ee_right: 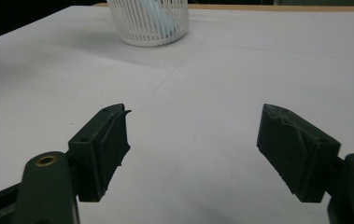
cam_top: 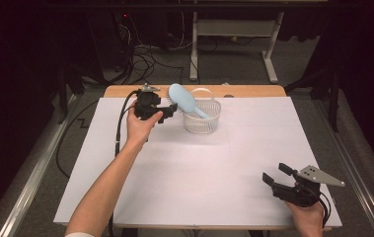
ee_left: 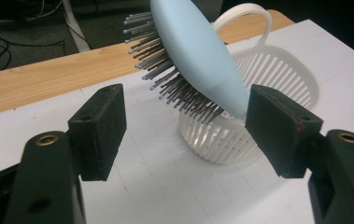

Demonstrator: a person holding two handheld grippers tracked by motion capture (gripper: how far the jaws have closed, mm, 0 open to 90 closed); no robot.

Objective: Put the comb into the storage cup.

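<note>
Near the surface's front right corner, the right hand-held gripper (cam_top: 276, 174) waits with jaws apart, holding nothing. Toward the far edge, the left hand-held gripper (cam_top: 170, 109), jaws spread, flanks a blue hairbrush (cam_top: 184, 99) leaning handle-down in a white basket (cam_top: 203, 118); a nudge could tip both.

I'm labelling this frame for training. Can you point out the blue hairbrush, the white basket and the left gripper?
blue hairbrush (ee_left: 198, 56), left gripper view, on its smooth back.
white basket (cam_top: 203, 123), high view, on its slatted front wall.
left gripper (ee_left: 184, 116), left gripper view, midway between its fingertips.
</note>
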